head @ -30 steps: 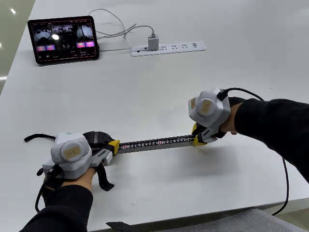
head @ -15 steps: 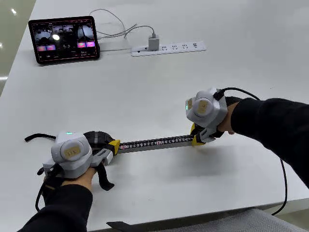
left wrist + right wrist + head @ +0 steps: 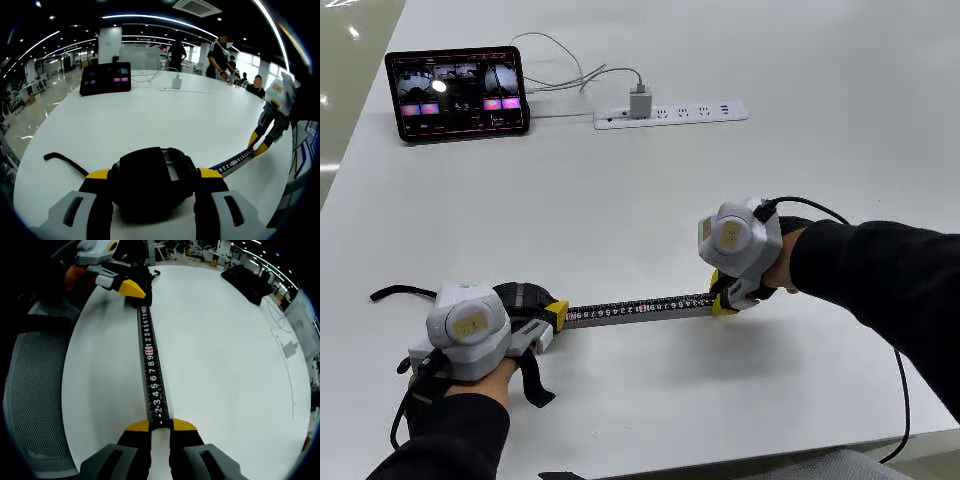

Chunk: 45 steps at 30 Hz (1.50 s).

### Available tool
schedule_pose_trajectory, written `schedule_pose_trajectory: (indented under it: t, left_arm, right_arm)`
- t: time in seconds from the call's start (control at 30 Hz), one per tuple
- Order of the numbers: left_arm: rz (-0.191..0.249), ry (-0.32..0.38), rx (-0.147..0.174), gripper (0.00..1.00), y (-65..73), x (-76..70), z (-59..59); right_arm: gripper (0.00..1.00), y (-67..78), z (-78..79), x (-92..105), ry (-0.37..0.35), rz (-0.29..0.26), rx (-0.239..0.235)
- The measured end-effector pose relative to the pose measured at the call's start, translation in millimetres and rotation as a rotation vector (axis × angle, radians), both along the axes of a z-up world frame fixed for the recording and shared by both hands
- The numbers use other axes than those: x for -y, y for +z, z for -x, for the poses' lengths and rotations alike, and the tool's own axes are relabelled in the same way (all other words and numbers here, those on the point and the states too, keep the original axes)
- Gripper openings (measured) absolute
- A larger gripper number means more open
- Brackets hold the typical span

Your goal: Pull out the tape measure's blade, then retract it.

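Since a second ago, a small drift of the right gripper [image 3: 720, 297] toward the left gripper [image 3: 546, 322], with slightly less blade [image 3: 150, 355] bared between them; part of that shift likely the view's own. Right jaws pressed together on the blade's tip, pinching it just ahead of their yellow ends. Left jaws clamped on either side of the black tape measure [image 3: 152, 180], holding its case down on the white table [image 3: 620, 200], with the strap [image 3: 62, 160] trailing off to that gripper's outer side. Blade stretched straight from case mouth to right jaws, numbers up, lying low along the tabletop. Probably the retract step, early on, with much of the blade yet to go in. Next, as judged: walk the right gripper steadily toward the left along the blade's own line, keeping the pinch against any snap-back and keeping the case from sliding. By way of containers, just the case itself, presumably housing the coiled remainder of the blade. Well beyond both grippers, a tablet [image 3: 458, 92] and a power strip [image 3: 670, 112].
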<state>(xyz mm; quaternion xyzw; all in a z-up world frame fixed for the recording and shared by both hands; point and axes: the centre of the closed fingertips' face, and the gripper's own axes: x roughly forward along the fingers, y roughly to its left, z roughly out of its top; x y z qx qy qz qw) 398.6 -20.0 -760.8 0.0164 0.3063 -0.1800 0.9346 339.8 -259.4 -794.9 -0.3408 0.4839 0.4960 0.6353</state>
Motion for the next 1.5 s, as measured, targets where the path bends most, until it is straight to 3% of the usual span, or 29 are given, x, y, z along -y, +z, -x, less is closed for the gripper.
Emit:
schedule_pose_trajectory:
  t: [0.3,0.67,1.5]
  left_arm:
    - [0.0,-0.002,-0.01,0.61,-1.2,-0.3,-1.6]
    - [-0.001,-0.001,-0.022,0.61,-1.6,-0.2,-0.1]
    - [-0.002,-0.004,-0.02,0.61,-1.8,0.0,-0.1]
  right_arm:
    - [0.08,-0.3,0.2,-5.4,0.011,0.01,0.002]
    - [0.09,-0.1,-1.9,-12.7,-0.027,0.017,-0.009]
    - [0.09,0.2,-2.8,-26.3,-0.025,0.024,-0.002]
